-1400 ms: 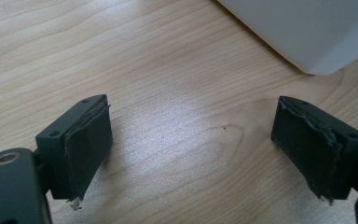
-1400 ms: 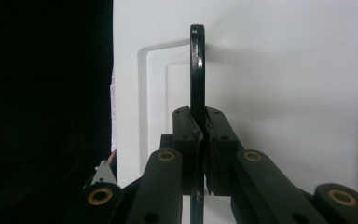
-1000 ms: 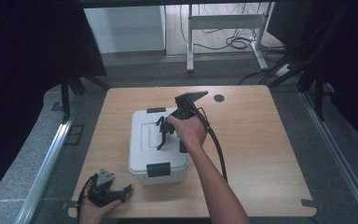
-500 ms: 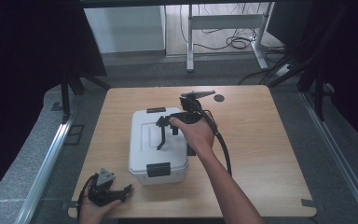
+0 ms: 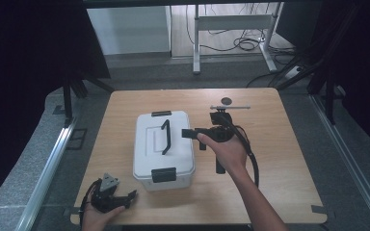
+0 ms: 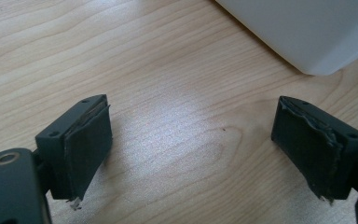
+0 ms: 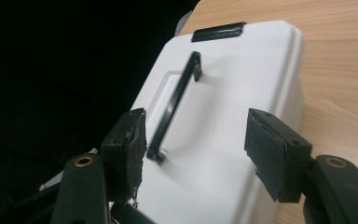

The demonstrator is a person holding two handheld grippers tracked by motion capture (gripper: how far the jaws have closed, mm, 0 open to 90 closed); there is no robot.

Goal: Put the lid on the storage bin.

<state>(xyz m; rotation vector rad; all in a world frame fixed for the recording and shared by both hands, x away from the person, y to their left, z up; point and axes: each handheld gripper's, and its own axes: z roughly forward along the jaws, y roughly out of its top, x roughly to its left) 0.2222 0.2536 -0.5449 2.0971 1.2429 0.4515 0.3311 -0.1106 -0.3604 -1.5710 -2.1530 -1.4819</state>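
Observation:
A white lidded box stands mid-table, its black handle raised on the lid. My right gripper hovers just right of the box, pointing left at it. Its jaws have just been opening and hold nothing. In the right gripper view the open right gripper frames the box lid and its handle farther off. My left gripper rests near the table's front left corner. The left gripper is open over bare wood, with a box corner beyond it.
Black latches sit at the box's near end and far end. A small dark disc lies near the table's far edge. The wooden table has bare room to the right. A desk frame and floor cables lie beyond.
The right gripper was shut at the handle on the lid, then opened and drew away to the right, off the box. The left gripper has not moved.

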